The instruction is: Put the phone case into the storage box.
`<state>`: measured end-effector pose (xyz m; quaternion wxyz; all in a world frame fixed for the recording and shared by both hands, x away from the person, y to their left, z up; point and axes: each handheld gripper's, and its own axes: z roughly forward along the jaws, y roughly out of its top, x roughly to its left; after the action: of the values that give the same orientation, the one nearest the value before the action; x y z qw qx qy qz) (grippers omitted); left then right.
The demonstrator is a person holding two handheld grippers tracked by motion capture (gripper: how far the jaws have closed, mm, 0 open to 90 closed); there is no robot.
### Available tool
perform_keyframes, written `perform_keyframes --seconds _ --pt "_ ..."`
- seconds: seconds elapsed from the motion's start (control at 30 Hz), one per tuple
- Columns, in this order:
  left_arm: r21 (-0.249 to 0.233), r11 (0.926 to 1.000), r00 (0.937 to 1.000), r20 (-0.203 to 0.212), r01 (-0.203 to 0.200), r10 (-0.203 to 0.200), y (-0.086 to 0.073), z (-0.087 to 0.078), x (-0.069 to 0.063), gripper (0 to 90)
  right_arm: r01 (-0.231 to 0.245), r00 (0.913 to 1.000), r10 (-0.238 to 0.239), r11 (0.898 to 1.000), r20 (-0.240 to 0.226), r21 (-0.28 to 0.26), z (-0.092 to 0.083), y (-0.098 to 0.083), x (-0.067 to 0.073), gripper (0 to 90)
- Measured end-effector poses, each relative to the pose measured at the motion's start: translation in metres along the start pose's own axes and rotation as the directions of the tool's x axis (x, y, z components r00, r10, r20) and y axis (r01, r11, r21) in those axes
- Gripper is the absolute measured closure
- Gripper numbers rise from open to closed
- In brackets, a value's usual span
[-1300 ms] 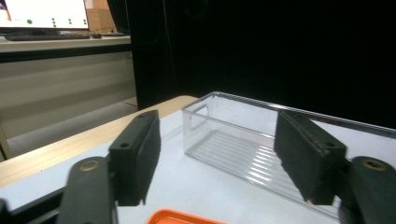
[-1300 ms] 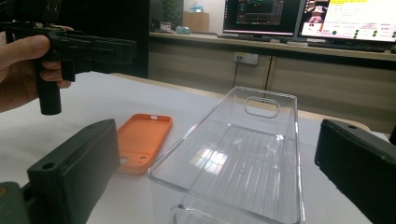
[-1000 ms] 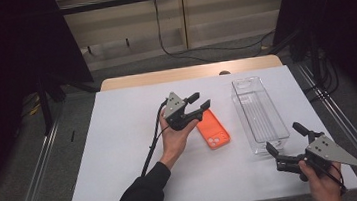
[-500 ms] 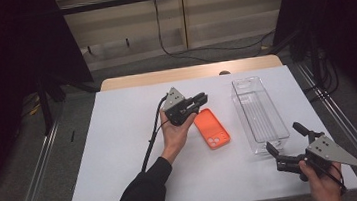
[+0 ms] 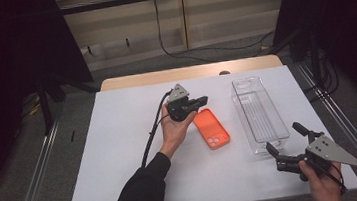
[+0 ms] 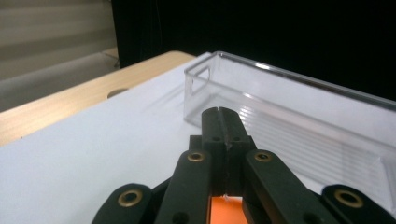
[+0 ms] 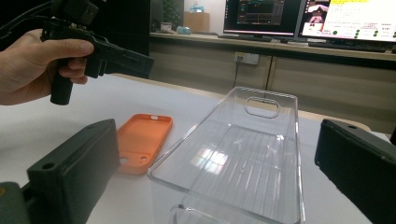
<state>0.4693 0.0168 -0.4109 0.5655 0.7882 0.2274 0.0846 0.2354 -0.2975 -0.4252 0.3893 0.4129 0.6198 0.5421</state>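
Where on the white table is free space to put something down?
The wide left part of the white table is bare, and the front strip below the orange phone case. It is crowded between the case and the clear plastic tray.

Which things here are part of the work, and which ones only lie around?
Part of the work:
- orange phone case
- clear tray
- left gripper, shut, empty
- right gripper, open

Only lying around:
- white table cover
- monitors
- floor cables
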Motion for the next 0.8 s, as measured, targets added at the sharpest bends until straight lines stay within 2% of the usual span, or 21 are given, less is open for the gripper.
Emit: perform_keyframes --seconds 0.03,0.13,0.2,0.37,0.4,0.43,0.5,0.57,0.63,0.67,0.73,0.8 --pt "0.023 0.9996 0.9999 0.005 0.014 -0.014 0.000 0.001 0.001 90.0 -0.001 1.0000 0.001 1.000 -0.001 0.000 0.000 0.000 0.000 0.0" --pt "0.088 0.9960 0.9999 -0.010 0.014 -0.014 0.003 0.005 0.006 90.0 0.000 1.0000 0.000 1.000 0.000 -0.001 0.000 0.000 0.000 0.0" --pt "0.109 0.9938 0.9997 -0.007 0.024 -0.023 0.005 0.008 0.009 90.0 0.001 1.0000 -0.001 1.000 0.000 -0.001 0.000 0.000 0.000 0.0" --pt "0.169 0.9855 0.9999 -0.004 0.012 -0.012 0.008 0.017 0.012 90.0 -0.001 1.0000 0.001 1.000 -0.002 0.001 0.000 0.000 0.000 0.0" --pt "0.176 0.9842 0.9997 0.009 0.022 -0.024 0.008 0.019 0.014 90.0 -0.001 1.0000 0.001 1.000 -0.002 0.001 0.000 0.000 0.000 0.0" --pt "0.185 0.9817 0.9982 0.032 0.044 -0.050 0.008 0.021 0.016 90.0 0.000 1.0000 0.000 1.000 -0.003 0.000 0.000 0.000 0.000 0.0" --pt "0.225 0.9740 0.9995 0.013 0.024 -0.028 0.008 0.026 0.017 90.0 -0.003 1.0000 0.003 1.000 -0.003 -0.001 0.000 0.000 0.000 0.0" --pt "0.251 0.9675 0.9989 0.028 0.028 -0.036 0.007 0.031 0.018 90.0 -0.004 1.0000 0.004 1.000 -0.004 -0.004 0.000 0.000 0.000 0.0" --pt "0.278 0.9605 0.9992 0.031 0.014 -0.023 0.005 0.035 0.018 90.0 -0.003 1.0000 0.003 1.000 -0.006 0.000 0.000 0.000 0.000 0.0" --pt "0.290 0.9567 0.9991 0.027 0.022 -0.032 0.002 0.038 0.018 90.0 -0.002 1.0000 0.002 1.000 -0.006 0.001 0.000 0.000 0.000 0.0" --pt "0.317 0.9484 0.9994 0.035 -0.001 -0.010 -0.001 0.044 0.017 90.0 -0.003 1.0000 0.003 1.000 -0.006 0.001 0.000 -0.001 0.000 0.0" --pt "0.327 0.9450 0.9995 0.029 0.003 -0.013 -0.004 0.048 0.018 90.0 -0.004 1.0000 0.004 1.000 -0.007 0.000 -0.001 0.000 0.000 0.0"
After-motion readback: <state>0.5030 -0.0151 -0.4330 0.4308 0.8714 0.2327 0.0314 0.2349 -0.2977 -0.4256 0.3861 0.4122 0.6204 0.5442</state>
